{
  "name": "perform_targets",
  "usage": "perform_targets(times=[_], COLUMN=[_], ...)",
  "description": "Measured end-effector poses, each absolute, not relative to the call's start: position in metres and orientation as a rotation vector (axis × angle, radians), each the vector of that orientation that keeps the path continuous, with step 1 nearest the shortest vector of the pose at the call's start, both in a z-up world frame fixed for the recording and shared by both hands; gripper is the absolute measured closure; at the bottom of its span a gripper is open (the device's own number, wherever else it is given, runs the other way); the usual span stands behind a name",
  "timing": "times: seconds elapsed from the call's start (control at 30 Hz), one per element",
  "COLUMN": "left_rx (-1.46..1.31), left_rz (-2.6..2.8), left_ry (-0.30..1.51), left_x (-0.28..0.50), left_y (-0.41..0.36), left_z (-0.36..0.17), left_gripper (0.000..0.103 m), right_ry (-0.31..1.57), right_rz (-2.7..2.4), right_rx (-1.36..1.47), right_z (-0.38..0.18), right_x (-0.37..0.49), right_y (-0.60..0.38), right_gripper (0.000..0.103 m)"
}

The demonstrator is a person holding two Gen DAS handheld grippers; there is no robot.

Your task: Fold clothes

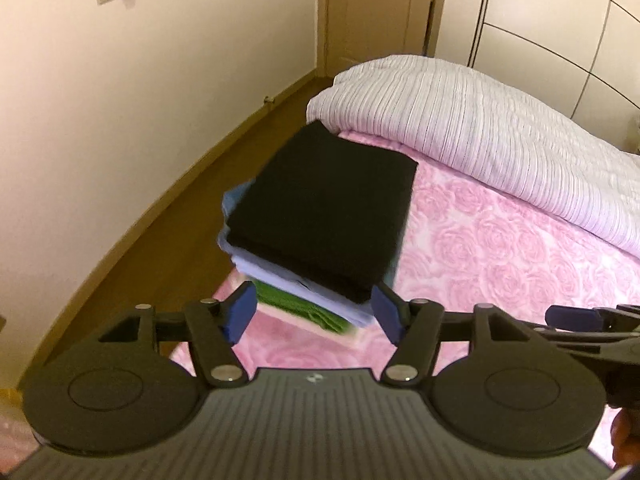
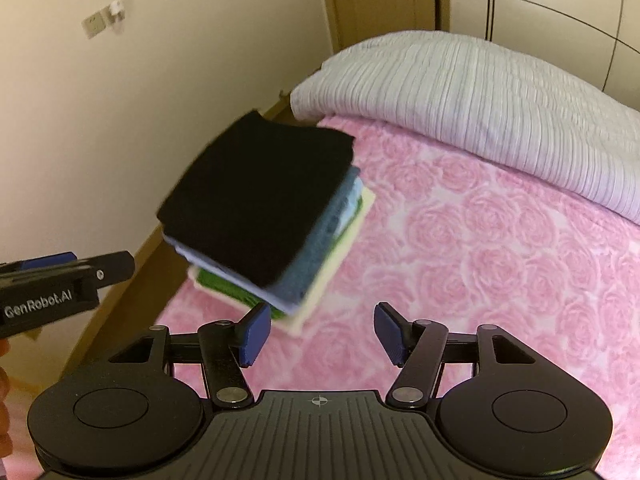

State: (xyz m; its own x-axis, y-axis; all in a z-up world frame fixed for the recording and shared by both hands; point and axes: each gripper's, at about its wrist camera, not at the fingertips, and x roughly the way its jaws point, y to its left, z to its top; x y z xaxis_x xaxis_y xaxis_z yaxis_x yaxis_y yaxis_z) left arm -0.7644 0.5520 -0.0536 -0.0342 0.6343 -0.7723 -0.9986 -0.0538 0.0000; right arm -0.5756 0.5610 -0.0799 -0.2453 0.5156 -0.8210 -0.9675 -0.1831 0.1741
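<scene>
A stack (image 1: 316, 220) of folded clothes is sitting near the corner of a bed (image 1: 500, 248) covered in pink rose-patterned fabric. On top is lying a black piece (image 2: 260, 196), folded square; under it are showing pale blue, darker blue, green and cream layers, their edges stepping out unevenly. A striped duvet (image 1: 480, 136) is lying bunched beyond the stack.

The left gripper (image 1: 314, 314) is hovering just short of the stack's near edge, jaws standing apart with nothing between the pads. The right gripper (image 2: 320, 334) is hanging beside it over bare bedspread, jaws likewise wide and empty.

The clothes are looking soft, light and limp, so the layers would probably slide over each other if pushed from one side. Taking hold low down, at two opposite sides, pinching all the layers together, seems the safest way of moving it.
</scene>
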Motion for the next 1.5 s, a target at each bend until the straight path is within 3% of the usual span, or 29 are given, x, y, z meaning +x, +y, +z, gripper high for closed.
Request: perform_targets(times=[0.67, 1.5], left_rx=[-0.897, -0.991], left_rz=[1.737, 1.911], left_ry=[0.621, 0.564], left_x=[-0.634, -0.591], left_y=[0.463, 0.499], left_z=[-0.068, -0.075], left_gripper=[0.045, 0.045], right_ry=[0.73, 0.589], right_rz=[1.922, 2.122], right_rx=[-1.029, -1.168], right_z=[-0.095, -0.09], right_x=[-0.464, -0.456], right_y=[0.53, 0.597], right_gripper=[0.042, 0.042])
